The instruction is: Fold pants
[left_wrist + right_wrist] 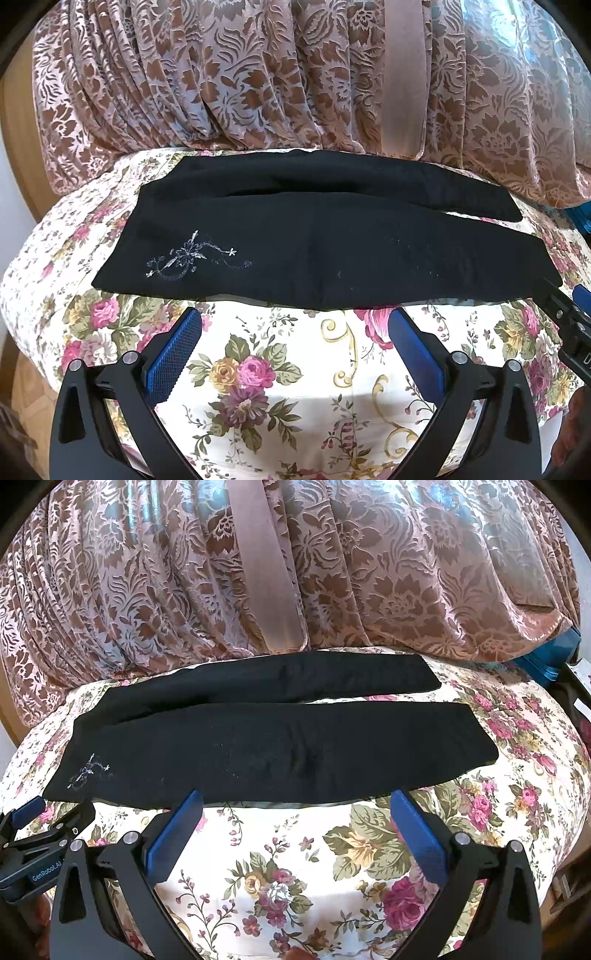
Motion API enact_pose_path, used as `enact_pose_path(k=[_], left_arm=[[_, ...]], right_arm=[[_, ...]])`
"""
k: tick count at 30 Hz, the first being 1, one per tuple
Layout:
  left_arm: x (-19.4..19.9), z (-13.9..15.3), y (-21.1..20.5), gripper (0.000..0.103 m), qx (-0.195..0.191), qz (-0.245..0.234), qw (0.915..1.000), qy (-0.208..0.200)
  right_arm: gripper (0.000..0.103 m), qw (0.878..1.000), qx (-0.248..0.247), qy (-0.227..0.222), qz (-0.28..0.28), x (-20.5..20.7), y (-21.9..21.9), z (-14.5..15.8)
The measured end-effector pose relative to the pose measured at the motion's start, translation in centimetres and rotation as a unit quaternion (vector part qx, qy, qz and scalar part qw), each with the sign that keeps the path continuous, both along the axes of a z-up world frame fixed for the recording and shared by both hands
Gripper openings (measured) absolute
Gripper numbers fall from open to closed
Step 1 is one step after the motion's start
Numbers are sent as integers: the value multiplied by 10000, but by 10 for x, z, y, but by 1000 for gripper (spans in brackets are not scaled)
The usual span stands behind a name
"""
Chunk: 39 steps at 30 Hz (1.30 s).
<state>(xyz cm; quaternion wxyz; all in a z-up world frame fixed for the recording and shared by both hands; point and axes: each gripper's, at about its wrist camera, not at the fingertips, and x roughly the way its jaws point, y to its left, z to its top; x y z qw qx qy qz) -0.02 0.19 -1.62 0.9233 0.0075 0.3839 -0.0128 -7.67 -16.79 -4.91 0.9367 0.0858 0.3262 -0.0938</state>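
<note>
Black pants [314, 243] lie flat across the floral bedsheet [280, 369], waist to the left with white embroidery [192, 256], the two legs running right side by side. They also show in the right wrist view [266, 749], leg ends at the right. My left gripper [295, 321] is open and empty, just short of the pants' near edge. My right gripper [297, 803] is open and empty, also just short of the near edge, further right along the leg. Each gripper shows at the edge of the other's view [569, 325], [40, 834].
A pink-brown patterned curtain [295, 74] hangs behind the bed, touching its far edge. A blue box [546, 661] sits at the far right beside the bed. Wood flooring [22, 387] shows at the left.
</note>
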Motion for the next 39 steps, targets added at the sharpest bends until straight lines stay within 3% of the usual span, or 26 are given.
enact_pose_path(k=[25,28,33,35,39], left_arm=[[7,-9,4,100,-50,-33,9999,161],[12,-14,12,100,-437,-150,9984,338],[20,-31,41,100,-1669,-160,9846,494],[22,-38,51,100,-1932,-34,9799,486],[30,-57,71,100,-2253,130,9727,542]], right_arm=[[101,9999,81,90,-71,3,-8,-10],[101,9997,235,9,-62,4,-14,-14],[101,9977,555,-384,80,4,-25,-20],[101,9951,704,-564,410,7,-30,-24],[101,9922,1141,-270,421,15,-47,-39]])
